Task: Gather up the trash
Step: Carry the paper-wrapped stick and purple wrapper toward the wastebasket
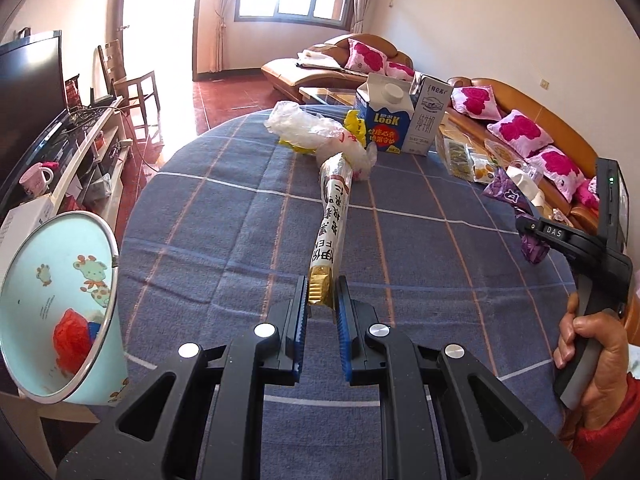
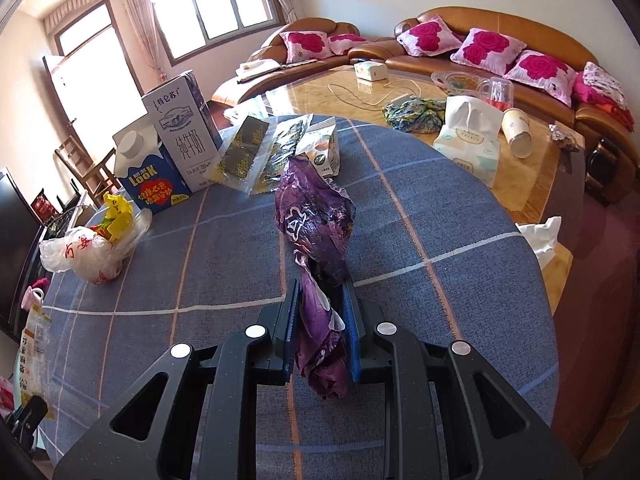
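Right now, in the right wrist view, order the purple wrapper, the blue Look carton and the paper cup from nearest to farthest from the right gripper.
1. Purple wrapper: clamped in the right gripper.
2. Blue Look carton: far left on the table.
3. Paper cup: lying beyond, upper right, on the coffee table.

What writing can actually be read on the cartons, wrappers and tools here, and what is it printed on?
"LOOK": blue milk carton.
"纯牛奶": white and dark milk carton; the script above it is too stylised to read surely.
"DAS": right gripper's body, seen from the left wrist.
Red characters: clear plastic bag, crumpled, unreadable.
Chinese print: long wrapper in the left gripper, too distorted.
Purple wrapper: unreadable.
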